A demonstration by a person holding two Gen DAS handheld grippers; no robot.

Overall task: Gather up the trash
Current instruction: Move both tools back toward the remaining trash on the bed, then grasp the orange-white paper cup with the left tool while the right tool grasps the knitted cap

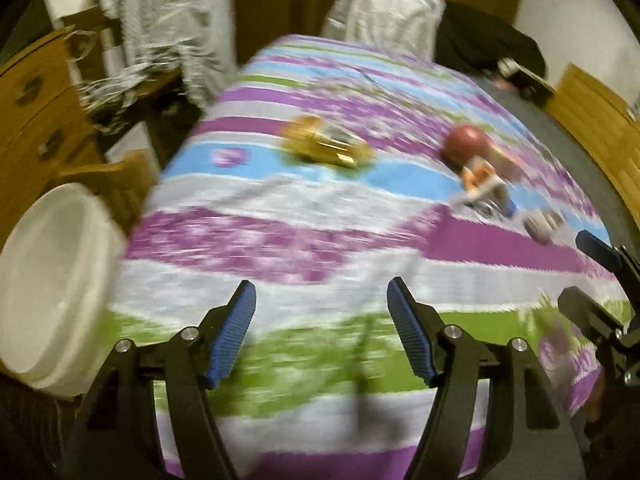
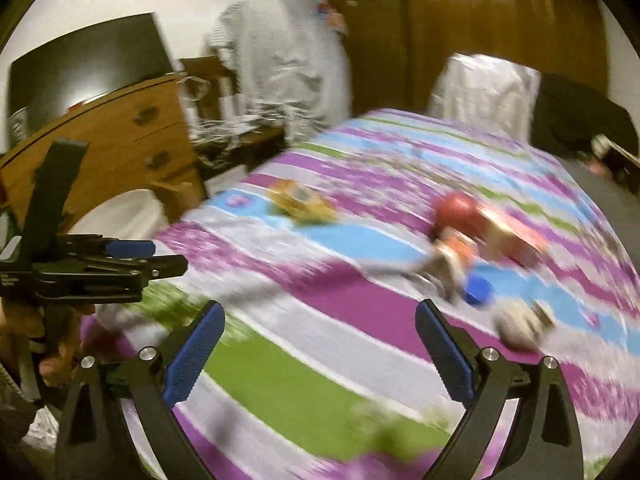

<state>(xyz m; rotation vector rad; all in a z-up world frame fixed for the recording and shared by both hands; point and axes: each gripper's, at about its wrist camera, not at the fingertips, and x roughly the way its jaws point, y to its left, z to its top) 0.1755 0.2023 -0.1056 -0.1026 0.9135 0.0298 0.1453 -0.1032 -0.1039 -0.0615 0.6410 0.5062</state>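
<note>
Striped bedspread (image 1: pixel 320 248) strewn with blurred trash — left tongs (image 1: pixel 322 326) (part-open) and right tongs (image 2: pixel 320 354) wide, both empty.

left gripper (image 1: pixel 322 330): fingers apart, nothing between | striped bedspread (image 1: pixel 280 248) | gold wrapper (image 1: pixel 324 146) | white bin (image 1: pixel 52 292) left

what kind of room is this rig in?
Most likely a bedroom. A bed with a striped purple, blue and green cover fills both views, a wooden chest of drawers stands beside it, and a dark wooden wardrobe lines the far wall. Bits of trash lie on the cover.
</note>
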